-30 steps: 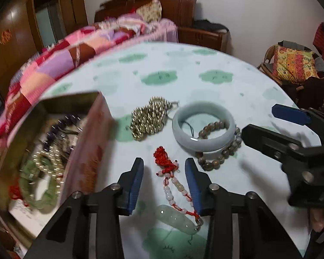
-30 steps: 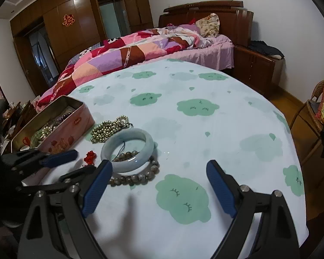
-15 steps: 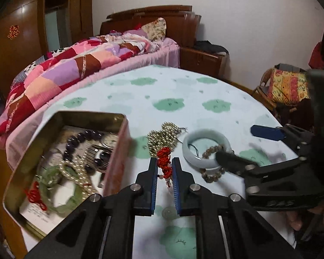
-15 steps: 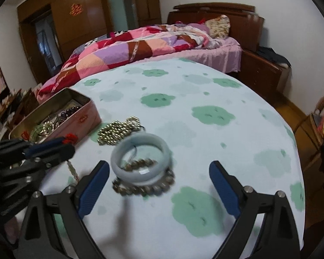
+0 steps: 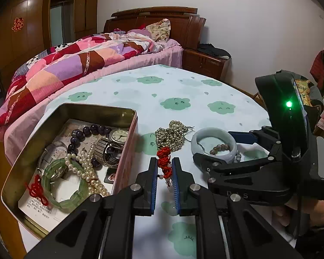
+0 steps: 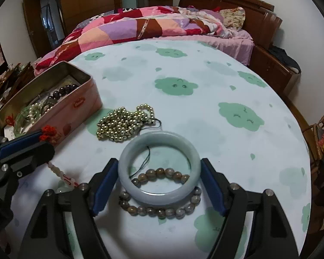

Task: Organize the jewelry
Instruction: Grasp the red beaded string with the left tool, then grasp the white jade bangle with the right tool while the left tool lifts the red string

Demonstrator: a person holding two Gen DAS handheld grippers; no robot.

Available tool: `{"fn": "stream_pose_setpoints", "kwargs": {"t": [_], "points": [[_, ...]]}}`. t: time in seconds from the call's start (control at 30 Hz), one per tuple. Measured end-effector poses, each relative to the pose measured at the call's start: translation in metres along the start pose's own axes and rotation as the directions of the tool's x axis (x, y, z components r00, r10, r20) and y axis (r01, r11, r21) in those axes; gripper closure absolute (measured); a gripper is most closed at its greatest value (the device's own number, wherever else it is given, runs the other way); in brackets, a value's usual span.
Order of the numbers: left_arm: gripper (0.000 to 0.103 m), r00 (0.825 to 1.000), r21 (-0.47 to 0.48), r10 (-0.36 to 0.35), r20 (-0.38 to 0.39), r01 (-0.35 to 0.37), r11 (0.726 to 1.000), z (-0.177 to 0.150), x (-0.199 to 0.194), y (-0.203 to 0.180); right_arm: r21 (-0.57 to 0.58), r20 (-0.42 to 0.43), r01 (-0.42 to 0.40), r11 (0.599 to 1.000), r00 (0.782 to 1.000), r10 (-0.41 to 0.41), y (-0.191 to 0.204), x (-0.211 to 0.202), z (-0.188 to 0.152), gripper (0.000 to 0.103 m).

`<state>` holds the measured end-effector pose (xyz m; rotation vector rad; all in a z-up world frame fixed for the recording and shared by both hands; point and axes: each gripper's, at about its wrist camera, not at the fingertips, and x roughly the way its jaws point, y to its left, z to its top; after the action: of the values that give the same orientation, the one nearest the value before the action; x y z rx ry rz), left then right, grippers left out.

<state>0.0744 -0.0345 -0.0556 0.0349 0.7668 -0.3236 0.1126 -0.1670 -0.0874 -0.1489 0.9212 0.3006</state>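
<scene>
Two grabs underway: left gripper (image 5: pixel 164 169) clenched on red-knot pendant (image 5: pixel 164 161), lifted right of tin (image 5: pixel 127 149); right gripper (image 6: pixel 158 185), jaws just closing, straddles jade bangle (image 6: pixel 159 166), pads not pressing. Next: pinch bangle, carry both to tin.

Dim, even indoor light, soft shadows, sharp focus, fisheye-bent edges, dark corners.

A red knotted cord charm with pale beads (image 5: pixel 164 164) is pinched between the left gripper's (image 5: pixel 164 169) blue pads, just right of the open pink metal tin (image 5: pixel 127 151).
</scene>
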Motion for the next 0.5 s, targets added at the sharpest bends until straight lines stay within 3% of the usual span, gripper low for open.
{"fn": "stream_pose_setpoints", "kwargs": {"t": [0.5], "points": [[0.091, 0.99, -0.015, 0.004, 0.14, -0.002, 1.0, 0.025, -0.055, 0.011, 0.017, 0.192, -0.03, 0.999, 0.981, 0.026, 0.012, -0.044, 0.01, 0.025]]}}
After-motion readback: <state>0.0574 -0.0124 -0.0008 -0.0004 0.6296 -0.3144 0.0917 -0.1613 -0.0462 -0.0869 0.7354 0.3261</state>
